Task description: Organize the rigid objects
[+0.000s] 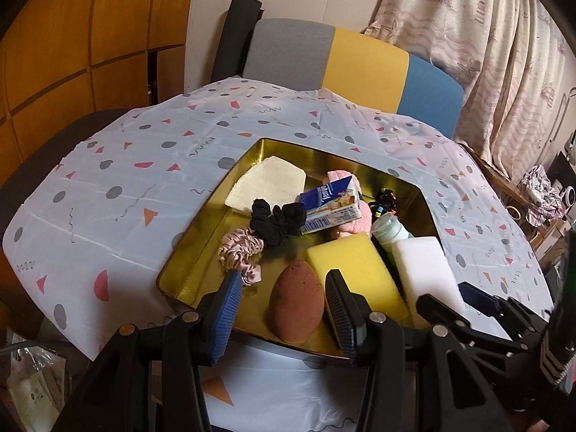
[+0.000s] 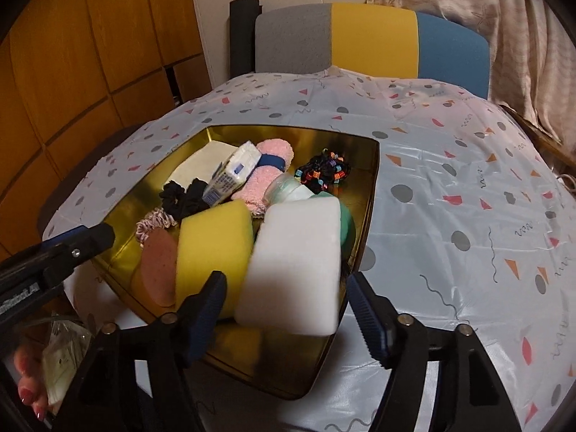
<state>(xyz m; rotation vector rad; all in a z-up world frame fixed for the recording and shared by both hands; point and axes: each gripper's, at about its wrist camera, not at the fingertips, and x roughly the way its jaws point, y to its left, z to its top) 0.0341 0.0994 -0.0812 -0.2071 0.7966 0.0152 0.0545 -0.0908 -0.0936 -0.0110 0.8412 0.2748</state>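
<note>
Both tools gape, holding nothing: left tool point(image 1: 284, 309) straddles brown sponge point(image 1: 295, 302), right tool point(image 2: 288, 309) straddles white block point(image 2: 295, 262), both in gold tray point(image 2: 363, 216). Rigid carton point(image 1: 329, 208) lies mid-tray; grip its long flat sides squarely.

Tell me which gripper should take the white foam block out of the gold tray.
Right. The right gripper is open with the white foam block directly between its fingers in the gold tray. The left gripper is open too, but it frames the brown egg-shaped sponge instead.
</note>
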